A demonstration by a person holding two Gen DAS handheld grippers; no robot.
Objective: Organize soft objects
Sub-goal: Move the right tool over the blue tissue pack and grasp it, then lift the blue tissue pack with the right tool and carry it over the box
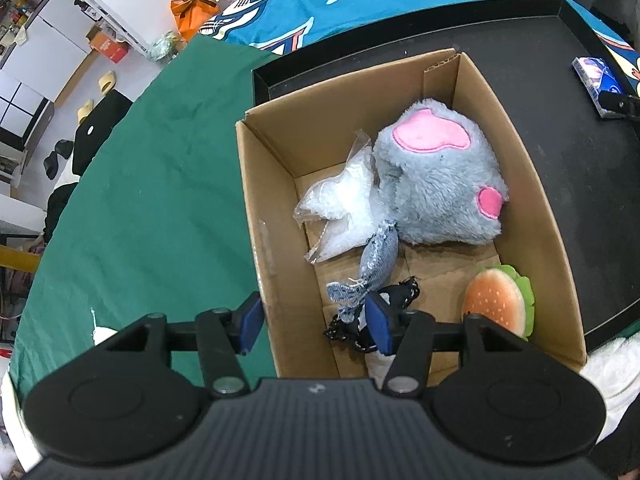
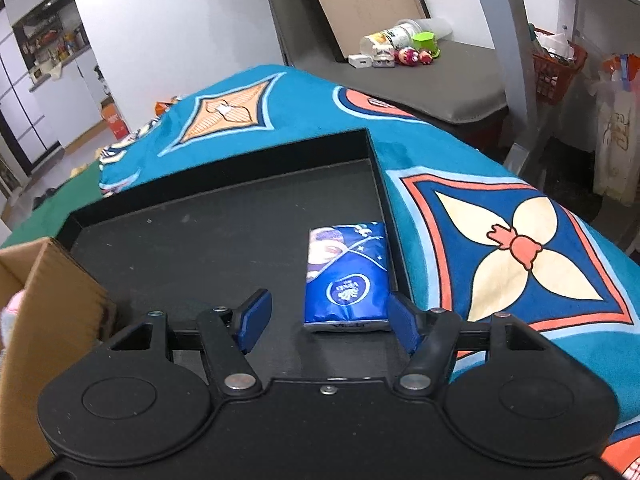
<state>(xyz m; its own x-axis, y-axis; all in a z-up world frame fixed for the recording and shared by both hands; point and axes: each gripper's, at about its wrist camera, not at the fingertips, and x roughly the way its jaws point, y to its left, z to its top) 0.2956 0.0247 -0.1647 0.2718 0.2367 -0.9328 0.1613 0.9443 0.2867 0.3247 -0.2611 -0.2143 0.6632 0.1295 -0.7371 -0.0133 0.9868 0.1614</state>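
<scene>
One cardboard box point(image 1: 276, 208) sits on one black tray point(image 1: 560, 92), and five soft things lie in it. One grey plush toy point(image 1: 440, 184) with pink patches fills the far half, well ahead of the left hand-held gripper point(image 1: 316, 320). One clear bag of white filling point(image 1: 344, 204) lies against the plush on its left side. One denim scrap point(image 1: 376, 264) with frayed ends runs from the bag toward the gripper and ends just ahead of its right finger. One black-and-white cloth point(image 1: 400, 292) lies under that finger, partly hidden by it. One plush burger point(image 1: 496, 300) stands on edge in the near right corner of the box, just to the right of the gripper.

The left hand-held gripper points steeply down over the near left wall of the box. Its jaws are released and straddle that wall: the left finger hangs outside over the green cloth point(image 1: 140, 200), the right one inside the box. Nothing is pinched between the pads.

One blue tissue pack point(image 2: 346, 272) lies flat on the black tray point(image 2: 220, 184) near its right rim, outside the box point(image 2: 52, 300), which shows at the left edge of the right wrist view. The right hand-held gripper point(image 2: 330, 322) tilts downward just over the tray, jaws apart and empty. The pack's near end lies just ahead of the gap, closer to the right finger point(image 2: 404, 320); the pads do not touch it. One patterned blue blanket point(image 2: 520, 240) lies beneath the tray.
</scene>
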